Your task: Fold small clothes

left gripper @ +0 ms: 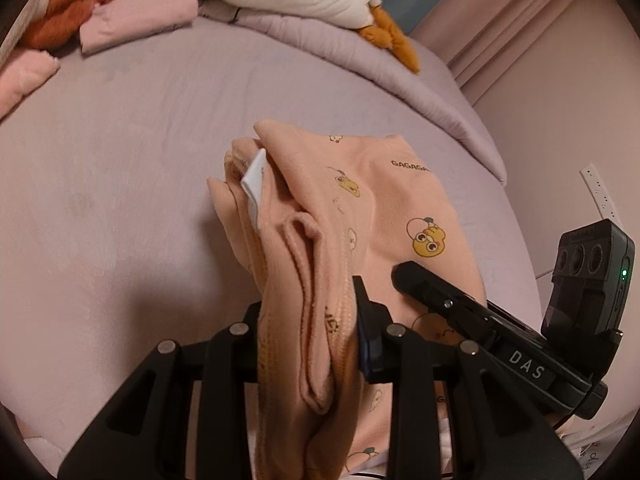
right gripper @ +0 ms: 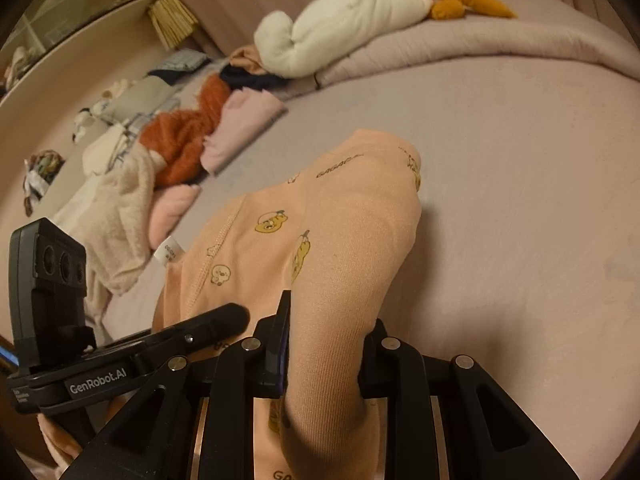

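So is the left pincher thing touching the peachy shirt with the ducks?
Touching. In the left wrist view, the left gripper has a bunched fold of the peach garment squeezed between its fingers, with no gap either side.

peach garment (left gripper: 360, 200) printed with yellow cartoon ducks and black "gagaga" lettering, white label. bed sheet (left gripper: 120, 180) plain lilac-pink. far edge: rust-orange fuzzy garment (right gripper: 180, 140), pale pink folded cloth (right gripper: 240, 128), white plush goose (right gripper: 340, 20) with orange feet.

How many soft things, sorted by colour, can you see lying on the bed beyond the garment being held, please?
Pink folded garments: 2
Rust-orange fuzzy item: 1
White plush toy with orange feet: 1
Cream fleece item: 1
Total: 5
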`<state>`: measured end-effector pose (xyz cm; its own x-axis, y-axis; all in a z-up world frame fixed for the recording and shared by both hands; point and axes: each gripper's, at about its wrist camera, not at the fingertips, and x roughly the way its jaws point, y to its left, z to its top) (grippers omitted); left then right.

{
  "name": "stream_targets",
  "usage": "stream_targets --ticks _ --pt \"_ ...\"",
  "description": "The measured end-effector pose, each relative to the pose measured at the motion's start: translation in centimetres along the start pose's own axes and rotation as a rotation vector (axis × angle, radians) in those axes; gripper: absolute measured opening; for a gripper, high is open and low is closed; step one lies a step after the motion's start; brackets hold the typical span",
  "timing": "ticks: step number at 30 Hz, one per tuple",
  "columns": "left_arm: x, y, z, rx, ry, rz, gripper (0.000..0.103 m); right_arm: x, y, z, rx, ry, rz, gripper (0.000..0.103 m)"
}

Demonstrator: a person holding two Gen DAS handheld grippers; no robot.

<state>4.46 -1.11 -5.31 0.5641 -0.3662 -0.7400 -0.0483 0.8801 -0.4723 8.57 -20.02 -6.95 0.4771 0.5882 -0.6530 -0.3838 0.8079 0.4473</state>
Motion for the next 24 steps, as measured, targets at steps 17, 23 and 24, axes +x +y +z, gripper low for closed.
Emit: stream_targets --ticks 17,23,24 --pt "2.6 -5.1 -0.2 0.117 0.026 0.001 0.030 -3.5 -2.3 -0.7 0.029 -0.049 -0.087 0.026" --pt "5.1 -5.1 -0.8 0.118 0.066 0.031 0.030 -2.3 -4.1 -1.2 0.061 -0.017 -0.098 0.026" --pt "5.8 -4.9 -0.7 0.111 0.076 0.037 0.030 -1.9 -4.4 -1.2 0.067 -0.010 -0.098 0.026"
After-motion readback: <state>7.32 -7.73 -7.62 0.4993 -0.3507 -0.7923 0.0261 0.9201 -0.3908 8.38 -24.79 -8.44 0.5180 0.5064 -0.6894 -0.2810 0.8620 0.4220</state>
